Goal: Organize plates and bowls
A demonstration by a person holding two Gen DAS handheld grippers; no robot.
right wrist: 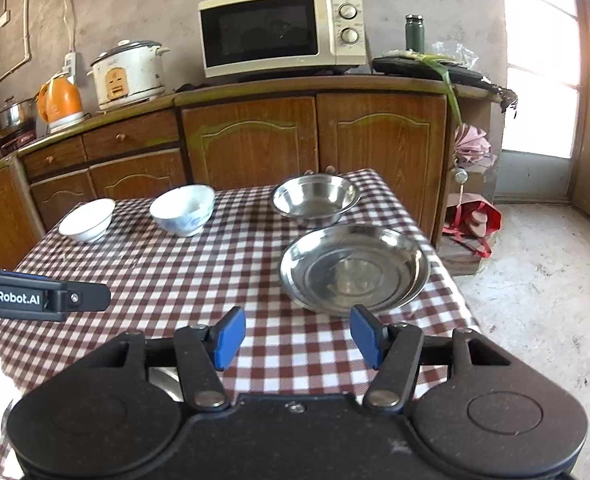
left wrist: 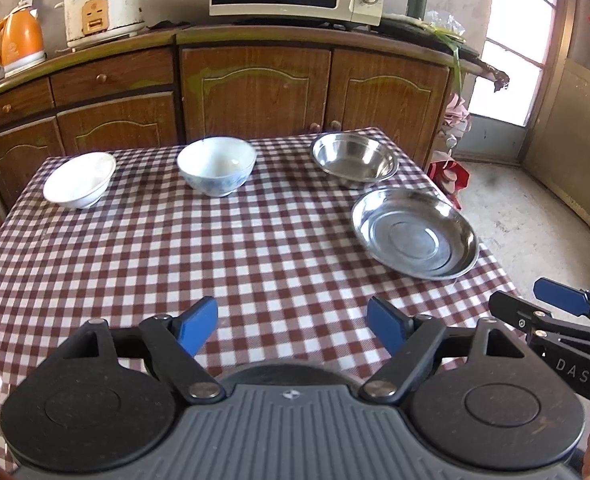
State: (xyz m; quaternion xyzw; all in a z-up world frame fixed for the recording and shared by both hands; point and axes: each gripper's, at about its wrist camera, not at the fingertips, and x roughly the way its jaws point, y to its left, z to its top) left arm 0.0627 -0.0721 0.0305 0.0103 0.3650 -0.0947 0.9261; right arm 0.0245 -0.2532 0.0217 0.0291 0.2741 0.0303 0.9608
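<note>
Bowls and plates are laid out on the checked tablecloth (left wrist: 255,248) — four vessels are counted in all. Two white ceramic bowls are seen in the left half of the left wrist view: a plain white bowl (left wrist: 80,179) at centre left and a blue-patterned bowl (left wrist: 216,165) near the middle. Two steel pieces are seen at the right: a deep steel bowl (left wrist: 355,159) at upper right of the cloth and, just below it, a wide steel plate (left wrist: 414,232) near the cloth's right edge. All four are upright and set apart from one another, though the steel pair lie close together.

Two grippers are counted. The left gripper (left wrist: 293,328) is held low in the frame above the cloth, its blue pads spread wide with nothing between them. The right gripper (right wrist: 297,338) is likewise held apart and unloaded — the near rim of the steel plate is seen just beyond its right pad.

On the wooden cabinet (right wrist: 251,140) along the top of the frame, one microwave (right wrist: 283,30), one rice cooker (right wrist: 129,74) and one orange kettle (right wrist: 60,100) are seen.
</note>
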